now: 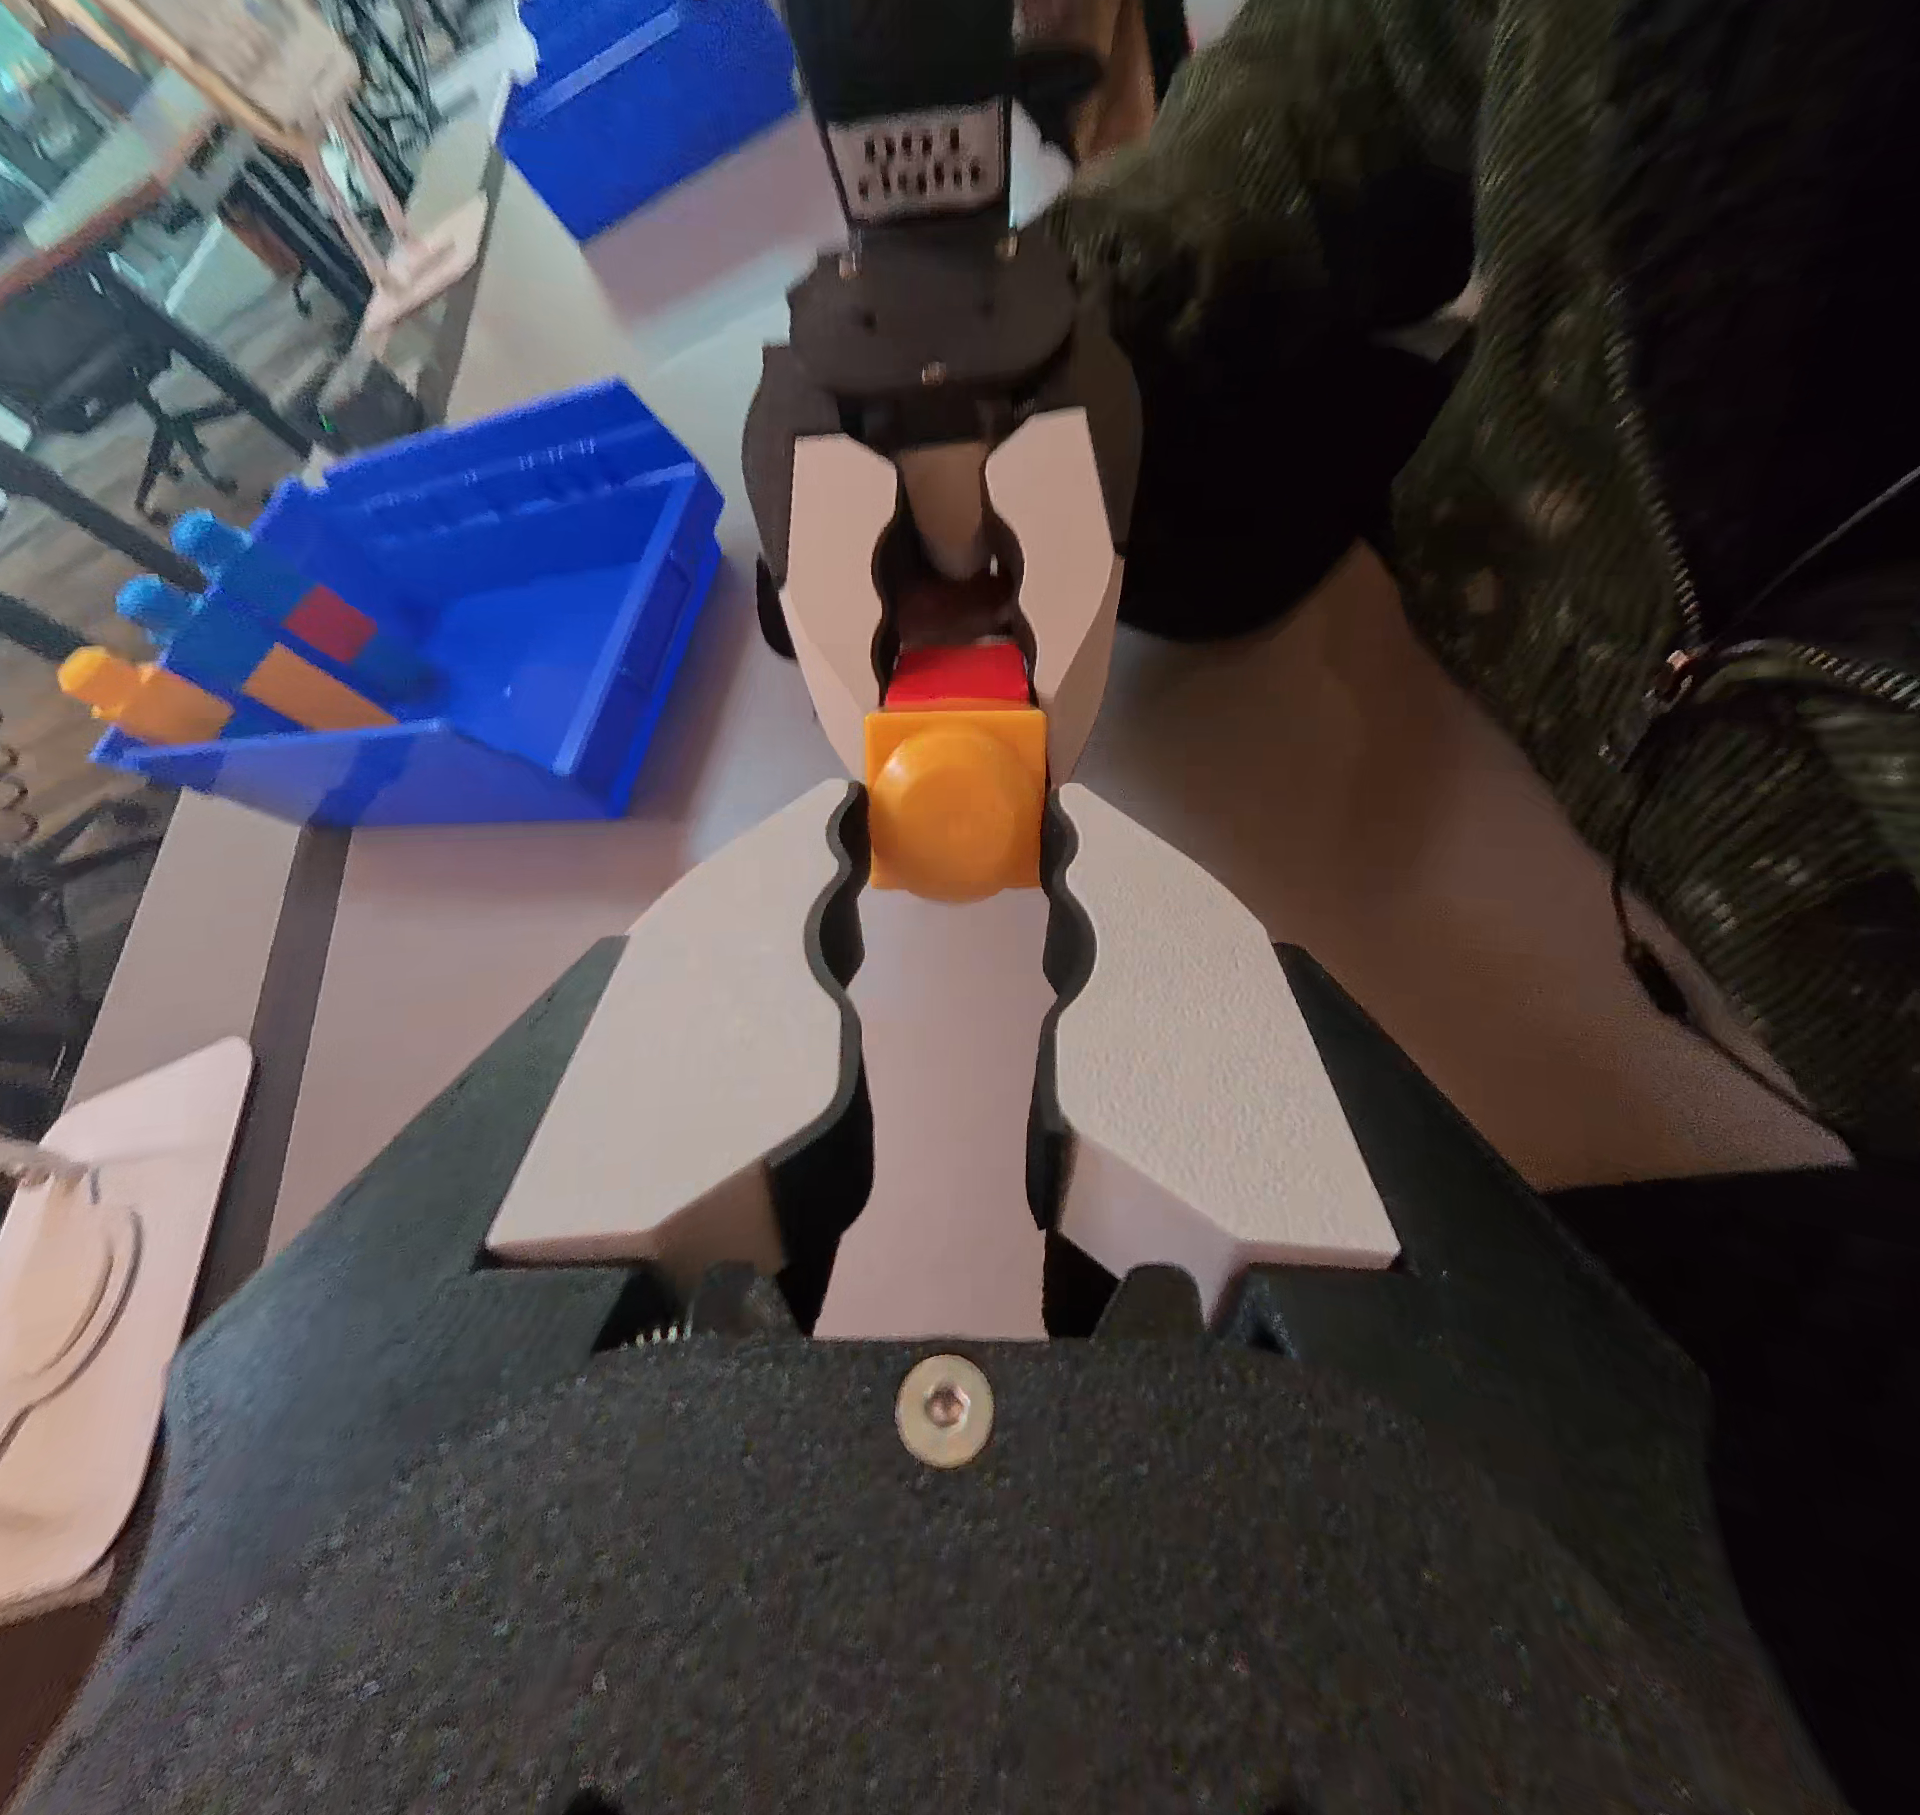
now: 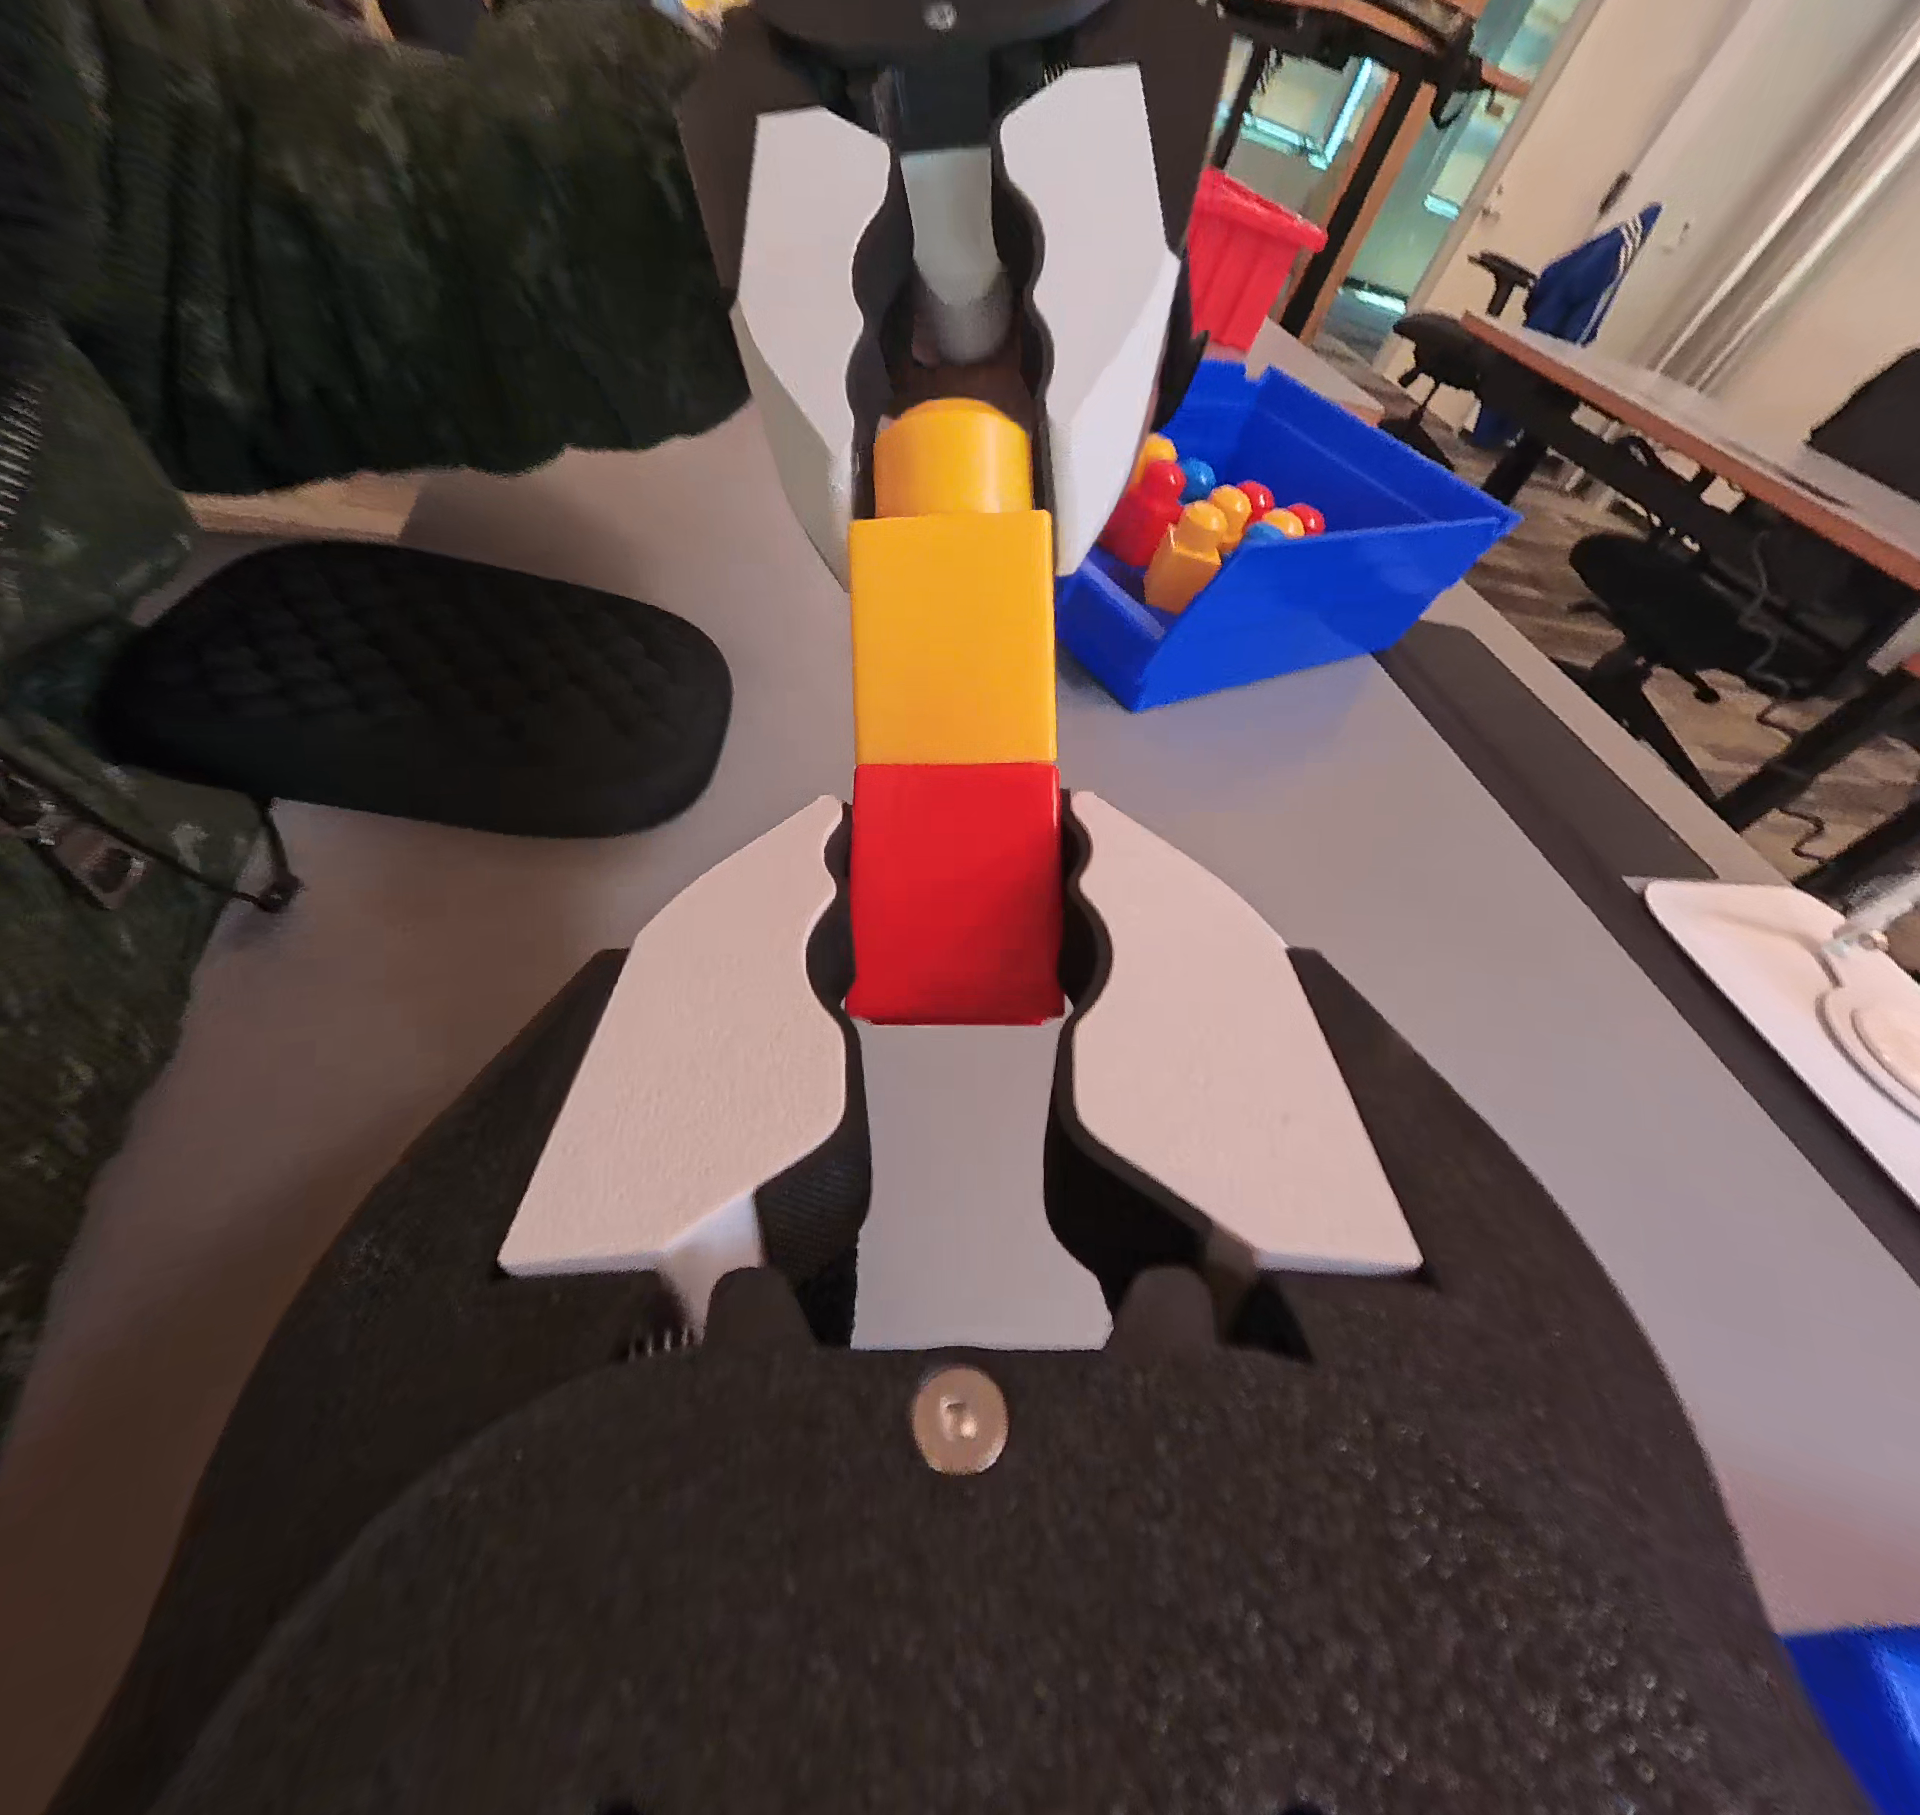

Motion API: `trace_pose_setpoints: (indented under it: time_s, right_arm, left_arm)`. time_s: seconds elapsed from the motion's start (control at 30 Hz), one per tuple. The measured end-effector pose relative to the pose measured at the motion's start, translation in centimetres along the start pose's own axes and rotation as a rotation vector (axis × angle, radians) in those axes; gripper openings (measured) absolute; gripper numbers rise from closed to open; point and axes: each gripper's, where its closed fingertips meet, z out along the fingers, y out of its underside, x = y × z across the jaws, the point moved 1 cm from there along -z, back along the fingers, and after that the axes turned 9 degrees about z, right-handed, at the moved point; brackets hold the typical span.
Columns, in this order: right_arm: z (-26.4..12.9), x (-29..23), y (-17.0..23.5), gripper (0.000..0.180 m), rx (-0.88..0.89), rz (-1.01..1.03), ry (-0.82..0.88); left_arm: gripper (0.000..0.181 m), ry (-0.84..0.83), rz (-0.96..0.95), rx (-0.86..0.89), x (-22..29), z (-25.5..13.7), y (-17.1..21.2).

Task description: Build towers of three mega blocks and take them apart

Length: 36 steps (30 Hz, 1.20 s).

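Note:
A two-block stack, a red block [image 2: 954, 892] joined to an orange block [image 2: 951, 643], is held lengthwise in the air between my two grippers, above the grey table [image 2: 1351, 882]. My right gripper [image 2: 956, 830] is shut on the red block. My left gripper [image 1: 956, 809] is shut on the orange block [image 1: 956, 799], with its round stud facing the left camera. In the left wrist view the red block [image 1: 956, 674] sits behind it in the right gripper [image 1: 956, 664]. In the right wrist view the left gripper [image 2: 951, 477] flanks the orange stud.
A blue bin [image 1: 582, 726] holds several loose blue, orange and red blocks [image 1: 260, 643]; it also shows in the right wrist view [image 2: 1351, 612]. A second blue bin [image 1: 644, 103] and a red bin [image 2: 1242, 259] stand farther off. A dark green sleeve [image 1: 1558, 311] and a black armrest [image 2: 416, 685] are close by. Left tips to right tips: about 4 centimeters.

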Motion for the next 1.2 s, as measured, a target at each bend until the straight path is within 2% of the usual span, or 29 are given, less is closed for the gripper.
trace_pose_setpoints:
  time_s: [0.17,0.3,0.5,0.67,0.73,1.03,1.2]
  right_arm:
    - [0.6,-1.8,-0.9,0.036,0.071,0.001,-0.075]
    - [0.2,-1.9,-2.7,0.036,0.148,0.037,-0.090]
    - [-0.1,-0.1,-1.5,0.036,0.098,0.084,-0.030]
    - [0.6,0.6,0.1,0.036,0.009,0.079,0.011]
    - [0.8,0.6,0.2,0.036,-0.001,0.075,0.020]
    - [-0.1,-0.6,-1.8,0.036,0.108,0.040,-0.005]
    - [-0.5,-1.0,-2.4,0.036,0.140,0.061,-0.036]
  left_arm:
    - [0.032,0.014,0.044,0.204,0.7,0.7,-4.4]
    - [0.030,-0.022,0.100,0.224,-0.2,0.5,-6.5]
    - [0.030,-0.079,0.008,0.168,-1.5,1.1,-4.6]
    - [0.050,-0.120,-0.002,0.086,-1.5,2.2,-2.8]
    - [0.038,-0.138,0.037,0.048,-1.5,2.7,-2.2]
    - [0.037,-0.109,-0.105,0.312,-1.4,1.9,-3.9]
    - [0.037,-0.088,-0.106,0.360,-1.2,1.6,-4.1]
